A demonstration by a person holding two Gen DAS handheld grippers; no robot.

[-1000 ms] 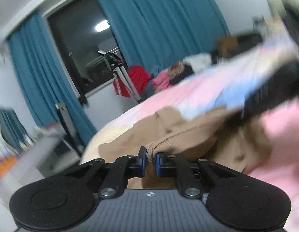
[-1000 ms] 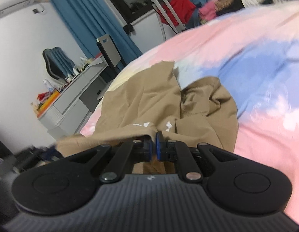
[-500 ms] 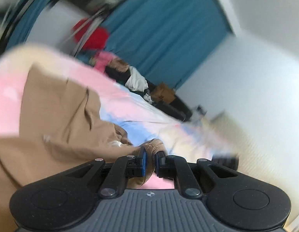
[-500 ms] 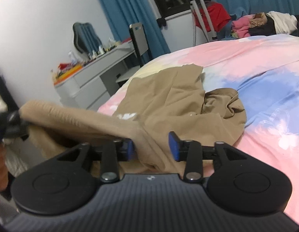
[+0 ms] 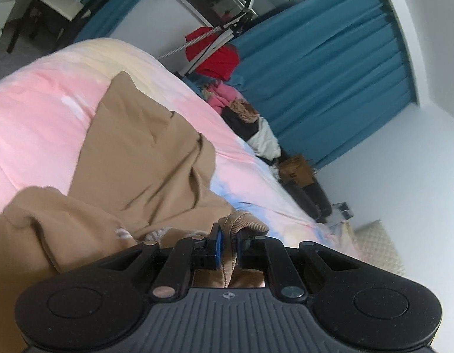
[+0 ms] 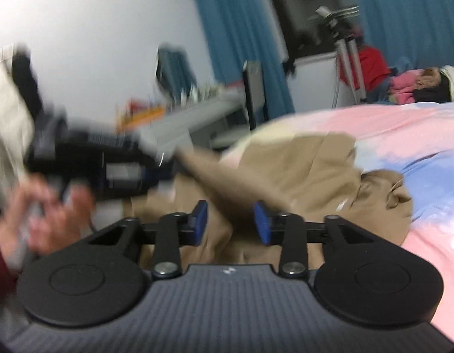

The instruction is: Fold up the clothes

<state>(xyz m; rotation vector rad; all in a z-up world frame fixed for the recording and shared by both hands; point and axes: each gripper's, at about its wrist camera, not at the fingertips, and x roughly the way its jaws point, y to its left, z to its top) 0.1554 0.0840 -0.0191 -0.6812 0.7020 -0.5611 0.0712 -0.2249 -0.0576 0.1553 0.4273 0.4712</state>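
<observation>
Clothes: a tan garment [image 5: 144,158] lies crumpled on the bed [image 5: 35,111], in the middle and lower left of the left wrist view. In the right wrist view the tan garment [image 6: 309,170] sits mid-frame.
Left gripper [image 5: 228,239]: low in the middle of the frame. Its fingers are pinched tight on a ribbed edge of the tan garment.
Right gripper [image 6: 230,220]: low in the middle of the frame. Its blue pads [image 6: 200,217] stand wide apart, with a blurry strip of tan cloth passing between them.
Hand [image 6: 47,214]: at the left edge, blurry, holding the other black tool.
Behind: blue curtains [image 5: 329,67] and a pile of other clothes [image 5: 241,117] past the bed.
</observation>
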